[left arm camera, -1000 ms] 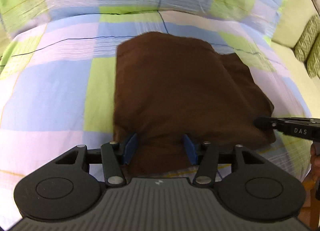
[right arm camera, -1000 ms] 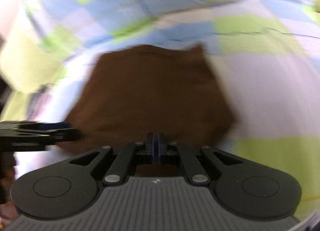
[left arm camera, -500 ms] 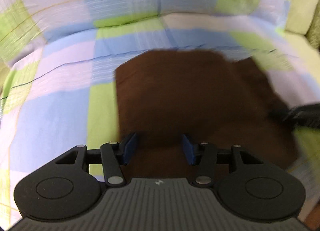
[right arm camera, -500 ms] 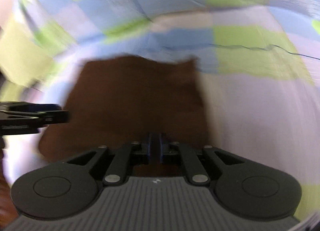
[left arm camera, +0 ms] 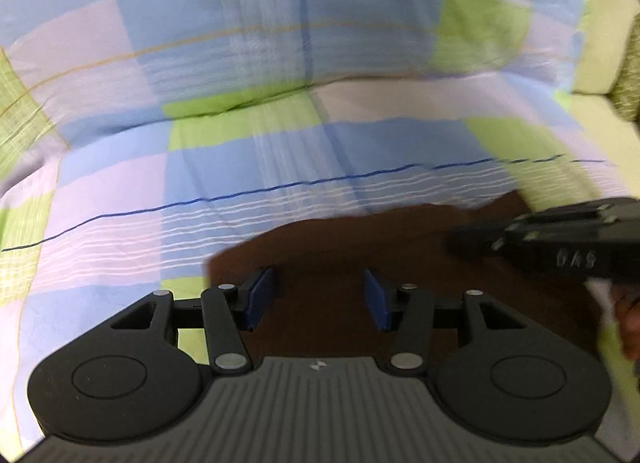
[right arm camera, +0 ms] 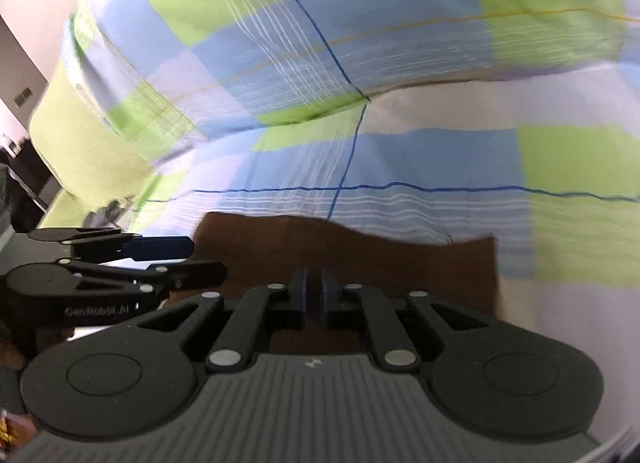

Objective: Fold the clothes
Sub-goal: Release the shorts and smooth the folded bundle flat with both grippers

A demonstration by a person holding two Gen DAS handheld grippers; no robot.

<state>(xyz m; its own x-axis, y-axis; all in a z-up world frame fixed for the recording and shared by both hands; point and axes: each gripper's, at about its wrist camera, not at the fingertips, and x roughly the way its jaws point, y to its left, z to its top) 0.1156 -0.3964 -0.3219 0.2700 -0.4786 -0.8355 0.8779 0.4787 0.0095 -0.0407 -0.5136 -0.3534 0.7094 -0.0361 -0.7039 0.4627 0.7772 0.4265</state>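
Checked bedsheet (left arm camera: 280, 151) fills your view, the brown garment (right arm camera: 360, 259) lies flat on it right under both tools, your left gripper (left arm camera: 318, 299) hangs over the cloth with jaws spread, and your right gripper (right arm camera: 314, 295) has jaws pinched together, gripping unclear.

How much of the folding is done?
The brown cloth already looks like a flat folded block on the checked sheet. The right gripper is shut near its close edge; the left gripper is open over it. Any further fold remains.
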